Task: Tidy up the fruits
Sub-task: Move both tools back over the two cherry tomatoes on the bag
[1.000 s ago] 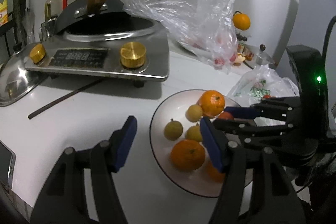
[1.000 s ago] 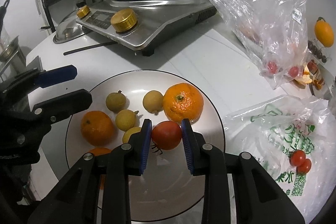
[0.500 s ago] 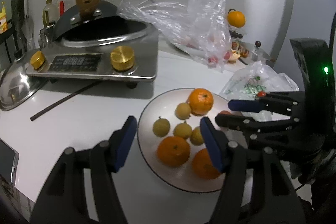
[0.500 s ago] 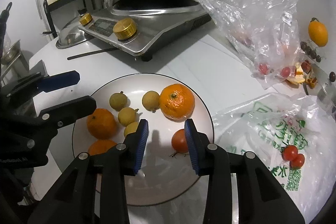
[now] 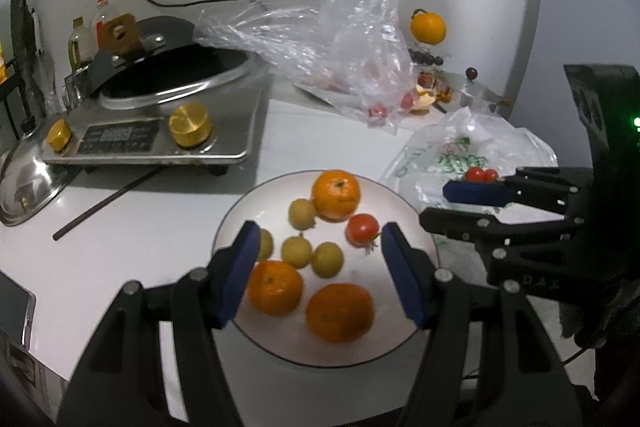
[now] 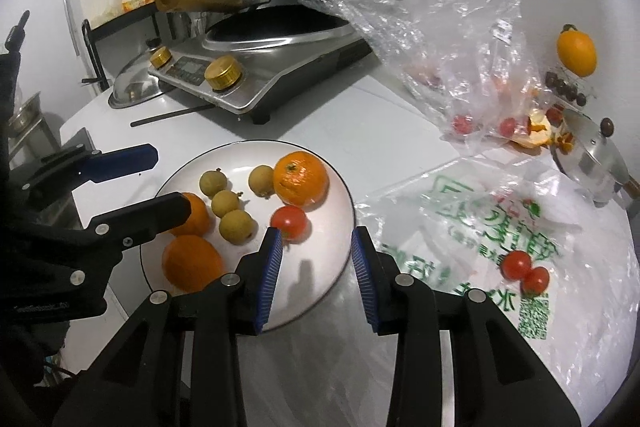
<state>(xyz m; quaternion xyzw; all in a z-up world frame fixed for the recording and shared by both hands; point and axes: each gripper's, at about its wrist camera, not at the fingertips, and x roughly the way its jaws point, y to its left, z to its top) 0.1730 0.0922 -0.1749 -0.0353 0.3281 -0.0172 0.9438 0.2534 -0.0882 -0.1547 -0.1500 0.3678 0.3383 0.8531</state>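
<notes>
A white plate (image 6: 344, 199) (image 5: 400, 203) on the white counter holds three oranges, several small yellow-brown longans and one red tomato (image 6: 289, 222) (image 5: 362, 229). My right gripper (image 6: 316, 259) is open and empty, raised over the plate's right edge, just right of the tomato. My left gripper (image 5: 316, 263) is open and empty above the plate's near side. Two more red tomatoes (image 6: 524, 269) (image 5: 482, 174) lie on a printed plastic bag (image 6: 496, 227) to the right of the plate.
An induction cooker with a wok (image 6: 276, 35) stands behind the plate, a thin dark stick (image 6: 172, 115) in front of it. A clear bag (image 6: 448, 39) with small tomatoes, orange peel (image 6: 538, 133), a steel lid (image 6: 592, 159) and a hanging orange (image 6: 576, 53) are at the back right.
My right gripper let go of the tomato on the plate, opened and drew back to the right. My left gripper pulled back and now sits over the plate's near side.
</notes>
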